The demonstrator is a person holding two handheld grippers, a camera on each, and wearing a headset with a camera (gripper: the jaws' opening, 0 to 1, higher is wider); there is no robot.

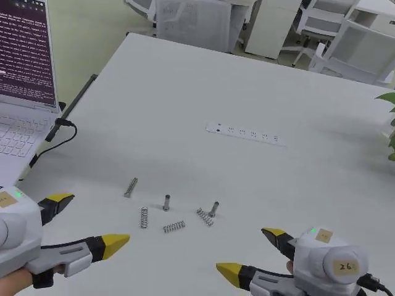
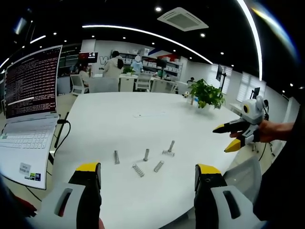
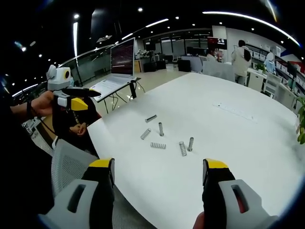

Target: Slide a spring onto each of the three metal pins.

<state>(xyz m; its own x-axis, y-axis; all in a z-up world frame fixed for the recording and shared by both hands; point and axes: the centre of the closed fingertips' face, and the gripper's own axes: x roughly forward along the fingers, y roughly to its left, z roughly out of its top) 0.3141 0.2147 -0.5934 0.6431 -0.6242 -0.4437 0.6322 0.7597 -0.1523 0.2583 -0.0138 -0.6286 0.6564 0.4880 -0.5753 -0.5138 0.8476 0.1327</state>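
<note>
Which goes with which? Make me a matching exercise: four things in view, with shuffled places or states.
1. leftmost grey metal pin
2. long white power strip
3. open silver laptop
4. green leafy plant

A. right edge of the head view
B. toppled, lying on its side
C. middle of the white table, sockets up
D. left edge, lid up

Pairs: 1-B, 2-C, 3-D, 4-A

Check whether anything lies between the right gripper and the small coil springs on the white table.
Nothing visible does. The open right gripper hovers at the near edge, and bare white table separates it from the nearest small steel coil spring. The upright grey metal pin stands beyond that spring.
</note>
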